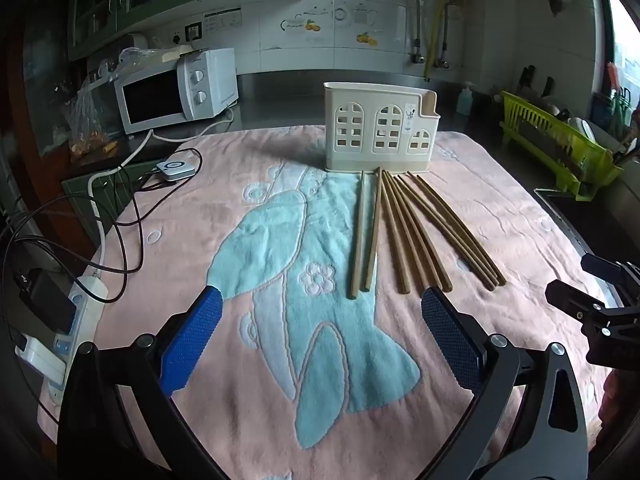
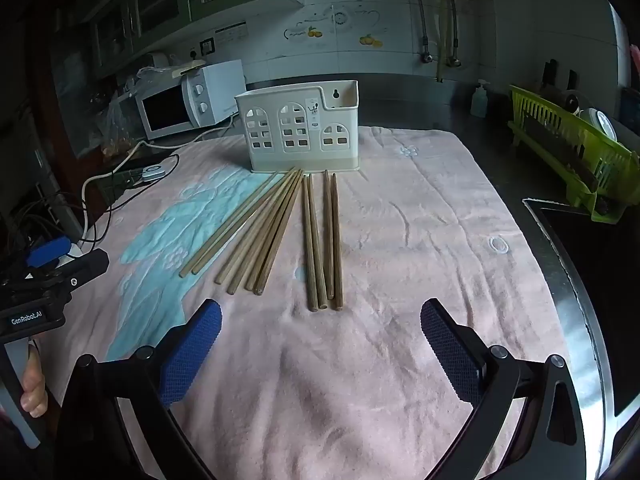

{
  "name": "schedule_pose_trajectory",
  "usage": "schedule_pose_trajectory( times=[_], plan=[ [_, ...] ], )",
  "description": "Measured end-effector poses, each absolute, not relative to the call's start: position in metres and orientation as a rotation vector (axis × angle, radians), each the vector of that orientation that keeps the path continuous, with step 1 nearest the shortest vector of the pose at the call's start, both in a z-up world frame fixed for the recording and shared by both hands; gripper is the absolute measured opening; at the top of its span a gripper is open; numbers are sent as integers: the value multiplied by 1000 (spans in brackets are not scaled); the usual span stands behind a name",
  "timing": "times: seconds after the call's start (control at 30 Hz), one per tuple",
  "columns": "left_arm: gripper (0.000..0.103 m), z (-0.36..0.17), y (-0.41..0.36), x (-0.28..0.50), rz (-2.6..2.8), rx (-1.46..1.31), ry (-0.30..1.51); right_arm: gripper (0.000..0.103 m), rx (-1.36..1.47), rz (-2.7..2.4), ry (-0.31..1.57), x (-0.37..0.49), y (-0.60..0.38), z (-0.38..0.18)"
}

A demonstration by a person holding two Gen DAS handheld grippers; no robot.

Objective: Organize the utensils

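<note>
**A:** From your left wrist camera, your left gripper (image 1: 320, 340) has its fingers (image 1: 192, 340) wide apart, holding nothing. The chopsticks (image 1: 400, 232) lie flat on the towel (image 1: 160, 208) over the surface, ahead and a bit to the right. Their long sides point away from you, toward the holder (image 1: 380, 128).

**B:** What else is around?

**A:** A microwave (image 1: 176, 92) and cords (image 1: 120, 240) sit off to the left, a green rack (image 1: 560, 148) to the right. Nothing blocks you.

**B:** And the other camera?

**A:** Your right gripper (image 2: 320, 340) is wide open too, and empty. The chopsticks (image 2: 320, 240) lie straight ahead, thick ends near the fingers (image 2: 452, 344), thin tips just by the holder (image 2: 300, 128). I think your right hand is nearer. You'd need to grab across the sticks, not along them.
</note>
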State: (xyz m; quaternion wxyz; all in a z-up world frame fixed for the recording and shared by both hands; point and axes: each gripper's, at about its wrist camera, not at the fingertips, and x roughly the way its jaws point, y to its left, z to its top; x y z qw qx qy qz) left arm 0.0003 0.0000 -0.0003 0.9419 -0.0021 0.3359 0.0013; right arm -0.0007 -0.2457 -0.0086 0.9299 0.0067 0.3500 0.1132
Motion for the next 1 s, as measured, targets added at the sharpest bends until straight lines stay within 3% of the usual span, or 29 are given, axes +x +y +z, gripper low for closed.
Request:
schedule_pose_trajectory(
  times=[1.0],
  plan=[
    [98,14,-4,-6,8,23,635,96,-5,230,675,-3,-246,6]
  ],
)
